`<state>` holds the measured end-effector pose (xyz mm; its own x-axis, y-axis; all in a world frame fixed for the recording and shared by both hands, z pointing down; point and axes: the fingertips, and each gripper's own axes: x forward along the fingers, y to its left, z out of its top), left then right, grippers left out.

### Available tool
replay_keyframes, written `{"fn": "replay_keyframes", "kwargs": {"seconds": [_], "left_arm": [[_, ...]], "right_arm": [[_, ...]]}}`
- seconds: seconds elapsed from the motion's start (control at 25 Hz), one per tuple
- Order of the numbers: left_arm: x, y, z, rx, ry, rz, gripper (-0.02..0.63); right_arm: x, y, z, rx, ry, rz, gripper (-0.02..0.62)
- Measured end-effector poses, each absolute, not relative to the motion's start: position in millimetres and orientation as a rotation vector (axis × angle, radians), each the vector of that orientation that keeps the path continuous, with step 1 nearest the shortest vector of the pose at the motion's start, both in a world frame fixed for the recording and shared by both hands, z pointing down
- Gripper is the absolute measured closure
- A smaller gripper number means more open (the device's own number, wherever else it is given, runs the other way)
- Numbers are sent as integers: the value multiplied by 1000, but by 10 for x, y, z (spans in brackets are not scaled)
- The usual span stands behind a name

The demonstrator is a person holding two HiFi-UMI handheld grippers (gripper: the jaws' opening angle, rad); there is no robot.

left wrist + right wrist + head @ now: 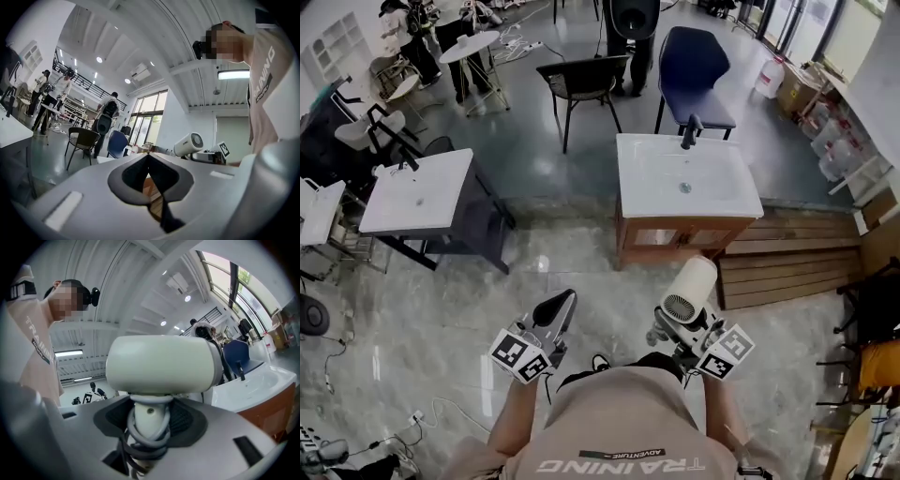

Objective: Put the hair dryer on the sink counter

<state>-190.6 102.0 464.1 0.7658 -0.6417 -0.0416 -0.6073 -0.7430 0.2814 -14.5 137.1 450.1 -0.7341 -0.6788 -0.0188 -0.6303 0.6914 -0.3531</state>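
Note:
A cream hair dryer (686, 292) (161, 364) stands upright in my right gripper (675, 330) (149, 417), which is shut on its handle; a grey cord is wound round that handle. The dryer also shows small in the left gripper view (189, 144). Ahead of me is the sink counter (639, 204) (255, 380), a white basin with a black faucet (688, 131) on a wooden cabinet, about a step beyond the dryer. My left gripper (560, 304) (149, 157) is held low at the left, shut with nothing in it.
A second white sink (417, 192) on a dark stand is at the left. Wooden steps (787, 262) lie right of the counter. A black chair (581, 84) and a blue chair (694, 70) stand behind it. People stand at the back left. Cables lie on the floor (441, 408).

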Motion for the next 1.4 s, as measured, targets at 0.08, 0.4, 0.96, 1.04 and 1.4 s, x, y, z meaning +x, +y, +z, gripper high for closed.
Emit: {"fn": "replay_keyframes", "kwargs": {"seconds": [0.08,0.4,0.96,1.04,1.4], "left_arm": [[-1944,950,4650,2689,-972,-224,599],[-2041,526,4677,2655,-996,-261,599],[-1860,-698,4595,2675,-1075,-134,598],[-1696,-901,4523,2693,-1076,-128,598],[-1247,-1675,4474,2702,-1077,-92,598]], "right_arm": [[-174,1339,4504,-1082,2749,-520,377],[-188,880,4628,-1115,2754,-586,377],[1,-668,4476,-960,2770,-498,377],[126,-851,4478,-944,2774,-513,377],[523,-1627,4574,-927,2818,-488,377]]}}
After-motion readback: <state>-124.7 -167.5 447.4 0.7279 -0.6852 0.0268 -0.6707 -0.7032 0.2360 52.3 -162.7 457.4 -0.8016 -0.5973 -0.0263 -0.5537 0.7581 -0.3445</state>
